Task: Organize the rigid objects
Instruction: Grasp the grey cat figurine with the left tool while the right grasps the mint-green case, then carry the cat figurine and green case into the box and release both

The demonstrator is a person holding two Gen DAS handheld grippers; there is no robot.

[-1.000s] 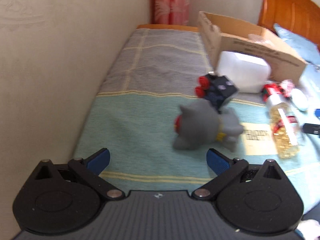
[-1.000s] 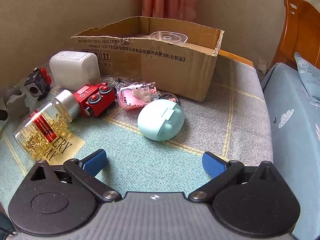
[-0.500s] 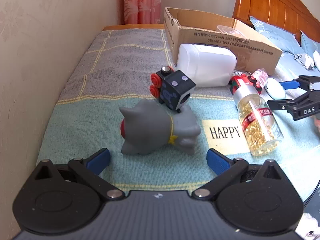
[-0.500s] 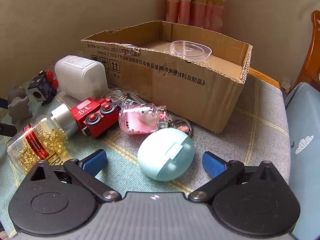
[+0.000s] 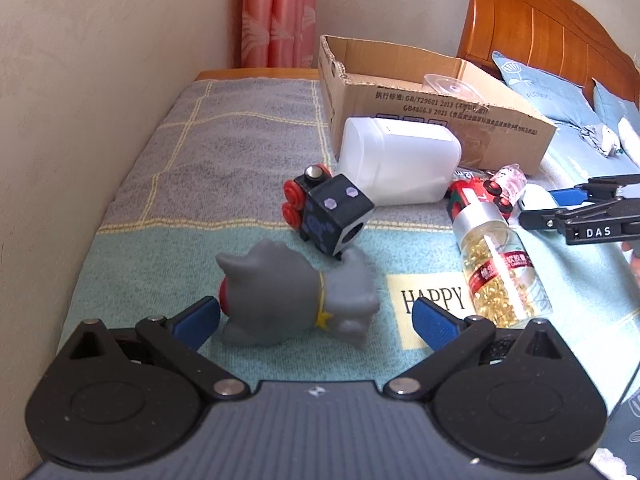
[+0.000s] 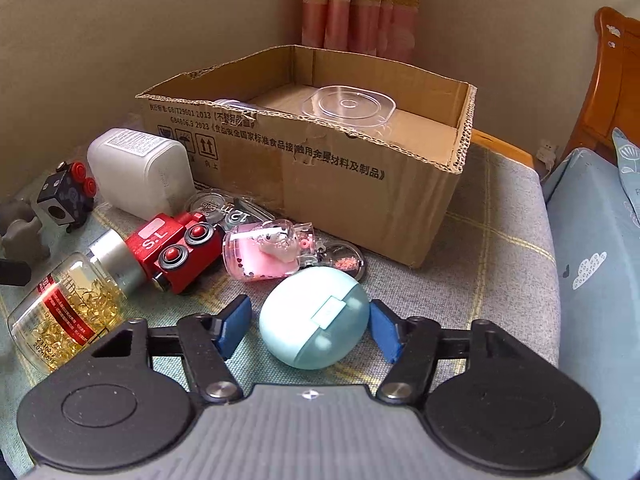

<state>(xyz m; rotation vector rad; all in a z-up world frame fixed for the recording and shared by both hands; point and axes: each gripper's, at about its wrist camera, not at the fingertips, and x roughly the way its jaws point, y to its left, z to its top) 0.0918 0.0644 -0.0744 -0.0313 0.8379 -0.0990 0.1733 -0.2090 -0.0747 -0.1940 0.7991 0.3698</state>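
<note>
A grey rubber cat toy [image 5: 296, 300] lies on its side on the blanket, between the open fingers of my left gripper [image 5: 316, 314]. My right gripper [image 6: 310, 322] is open, its jaws around a light blue egg-shaped case [image 6: 316, 318]; the right pad nearly touches it. A cardboard box [image 6: 360, 168] stands behind, holding a clear plastic lid [image 6: 348, 106]. The right gripper also shows in the left wrist view [image 5: 560, 208].
Loose on the blanket: a black cube train car [image 5: 334, 216], a white plastic jar [image 5: 400, 168], a red train [image 6: 176, 252], a capsule bottle [image 6: 72, 304], a pink clear case [image 6: 268, 256]. Wall on the left, wooden headboard [image 5: 540, 28] at right.
My left gripper has moved forward so the cat toy sits between its fingers. My right gripper has advanced around the blue egg case and narrowed its opening.
</note>
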